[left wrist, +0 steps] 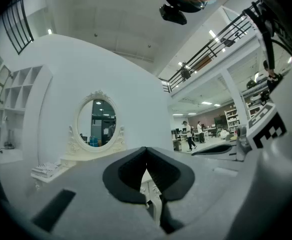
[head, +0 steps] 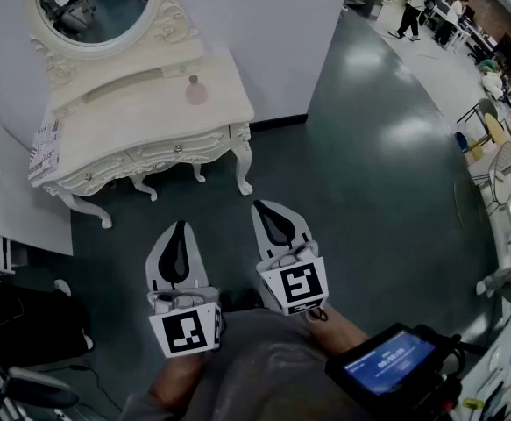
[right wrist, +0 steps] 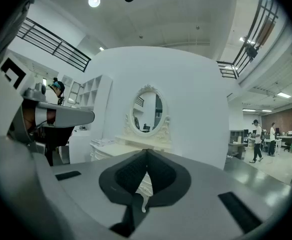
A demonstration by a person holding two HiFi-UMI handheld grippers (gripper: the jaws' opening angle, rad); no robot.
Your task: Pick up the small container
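Observation:
A small pink container [head: 196, 90] stands on the top of the white dressing table [head: 141, 117], below the oval mirror [head: 93, 3]. Both grippers hang low in front of the person's body, well short of the table and over the dark floor. The left gripper [head: 178, 226] is shut, its jaw tips meeting with nothing between them. The right gripper [head: 259, 205] is shut and empty too. In the left gripper view the left gripper [left wrist: 146, 148] points at the mirror [left wrist: 98, 123]. In the right gripper view the right gripper [right wrist: 147, 150] faces the table [right wrist: 110, 146]; the container does not show there.
A stack of papers [head: 45, 152] lies on the table's left end. A white wall stands behind the table. A black bag [head: 18, 323] sits on the floor at left. A device with a blue screen [head: 386, 358] is near the right arm. People [head: 410, 7] and chairs [head: 492, 130] are far right.

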